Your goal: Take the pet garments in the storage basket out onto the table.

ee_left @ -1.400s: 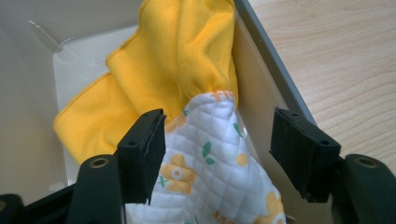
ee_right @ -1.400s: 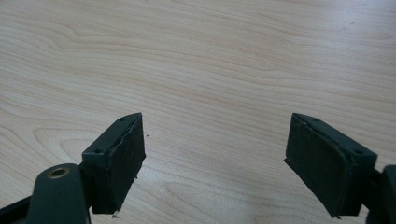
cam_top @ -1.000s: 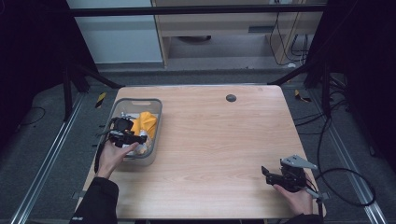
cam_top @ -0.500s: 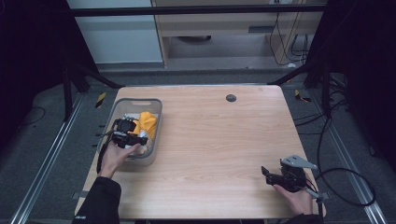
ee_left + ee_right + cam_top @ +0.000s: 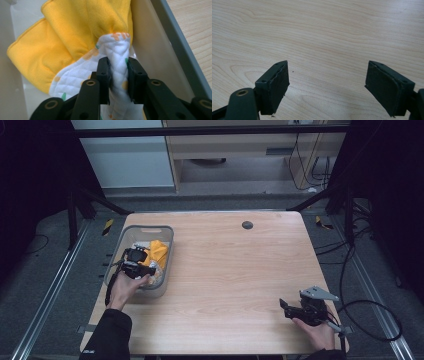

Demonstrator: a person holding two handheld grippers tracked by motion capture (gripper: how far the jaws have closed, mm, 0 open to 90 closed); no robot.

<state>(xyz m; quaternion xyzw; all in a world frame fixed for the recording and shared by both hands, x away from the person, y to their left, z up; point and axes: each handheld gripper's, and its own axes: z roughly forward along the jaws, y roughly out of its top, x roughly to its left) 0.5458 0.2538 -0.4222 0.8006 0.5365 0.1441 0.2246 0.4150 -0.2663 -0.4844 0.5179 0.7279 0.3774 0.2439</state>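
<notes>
Left hand-held gripper (image 5: 117, 75) is down in the bin (image 5: 165, 265) at about nine o'clock on the table (image 5: 240, 270), and its jaws have just been closing – they now pinch a bunched fold of the white quilted cloth (image 5: 117, 65). Good bite, the fabric gathered between both pads. The yellow cloth (image 5: 75, 32) lies right against it, tucked behind and to the ten o'clock side, touching the white one where it puckers.

So the step looks like lifting the white cloth out of the bin. To do it well: keep the squeeze firm, because that is a thin ridge of fabric and it could slip. Rise straight up first, not sideways – the bin wall sits close at the three o'clock side of the jaws and a drag across it could snag. Watch the yellow cloth too; it may ride up with the white one, so a slow lift lets it fall away.

Over at five o'clock, the right hand-held gripper (image 5: 327, 87) sits low over bare wood, jaws spread apart with nothing between them. It's well apart from the bin, free to come across and pin the yellow cloth or steady the bin if it tips
</notes>
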